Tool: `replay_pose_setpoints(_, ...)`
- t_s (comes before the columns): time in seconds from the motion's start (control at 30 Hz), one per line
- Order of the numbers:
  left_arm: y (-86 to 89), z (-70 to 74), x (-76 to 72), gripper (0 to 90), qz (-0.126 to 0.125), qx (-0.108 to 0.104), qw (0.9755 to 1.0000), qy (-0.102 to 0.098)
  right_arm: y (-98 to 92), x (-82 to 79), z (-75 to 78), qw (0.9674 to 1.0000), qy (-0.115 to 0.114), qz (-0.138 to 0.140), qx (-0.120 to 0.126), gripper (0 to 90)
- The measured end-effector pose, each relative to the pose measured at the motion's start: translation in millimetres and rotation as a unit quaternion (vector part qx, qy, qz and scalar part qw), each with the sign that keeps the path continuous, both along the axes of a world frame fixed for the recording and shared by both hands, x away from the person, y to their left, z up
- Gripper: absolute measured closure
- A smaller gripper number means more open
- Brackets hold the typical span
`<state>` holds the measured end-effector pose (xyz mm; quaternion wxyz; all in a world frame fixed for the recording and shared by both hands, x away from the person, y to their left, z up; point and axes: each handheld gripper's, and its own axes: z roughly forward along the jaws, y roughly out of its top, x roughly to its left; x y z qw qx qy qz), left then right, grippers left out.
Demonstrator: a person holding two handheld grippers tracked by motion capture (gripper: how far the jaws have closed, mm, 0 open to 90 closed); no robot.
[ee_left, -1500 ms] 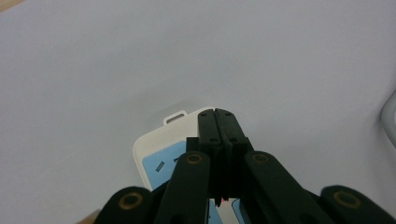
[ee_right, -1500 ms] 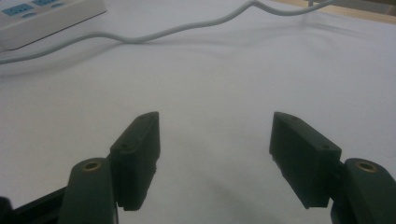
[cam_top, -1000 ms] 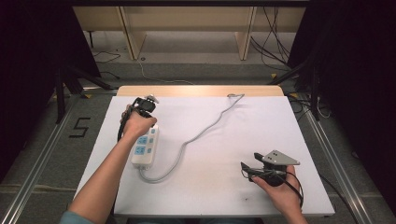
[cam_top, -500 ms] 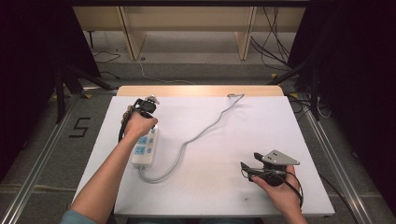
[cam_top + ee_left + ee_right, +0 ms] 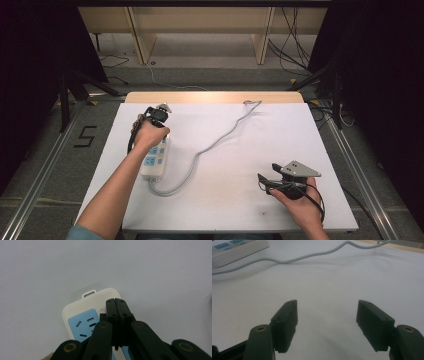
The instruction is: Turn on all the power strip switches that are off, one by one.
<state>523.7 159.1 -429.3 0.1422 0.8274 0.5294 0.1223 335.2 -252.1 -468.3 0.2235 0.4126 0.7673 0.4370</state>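
Left gripper (image 5: 116,305) closed empty over power strip (image 5: 86,315) near tabletop's (image 5: 240,150) left edge; right gripper (image 5: 327,322) spread wide, near right corner.

1. The bench (image 5: 230,200) is covered with a smooth, matt white sheet; along its far edge a strip of pale bare wood (image 5: 215,97) shows.
2. The power strip (image 5: 156,159) on the left looks like smooth cream-white plastic with a slight sheen, and its socket faces (image 5: 83,326) are matt light-blue plastic.
3. Its cable (image 5: 220,137) has a smooth light-grey sheath, apparently plastic or rubber.
4. The left tongs (image 5: 116,305) are matt black plastic with brass-coloured metal rivets (image 5: 104,325).
5. The right tongs (image 5: 327,321) have the same matt black finish, and a flat grey plate (image 5: 299,169) sits on top.
6. The floor (image 5: 60,150) is dull, rough grey.
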Motion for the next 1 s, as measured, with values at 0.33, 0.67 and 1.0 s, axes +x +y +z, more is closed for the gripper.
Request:
replay_pose_setpoints(0.33,1.8,-2.8,0.9,89.6,0.006,0.000,1.0000,0.003,-0.3,0.0,-0.1,1.0000,0.000,0.001,0.000,34.5)
replay_pose_setpoints(0.67,-0.5,-3.1,1.1,89.6,0.008,-0.003,1.0000,0.002,-0.6,-0.2,0.3,1.0000,0.000,0.001,0.000,34.4)
replay_pose_setpoints(1.0,2.6,-2.7,1.7,89.6,0.009,0.000,0.9999,0.008,-0.7,0.0,0.2,1.0000,0.000,0.002,0.000,34.4)
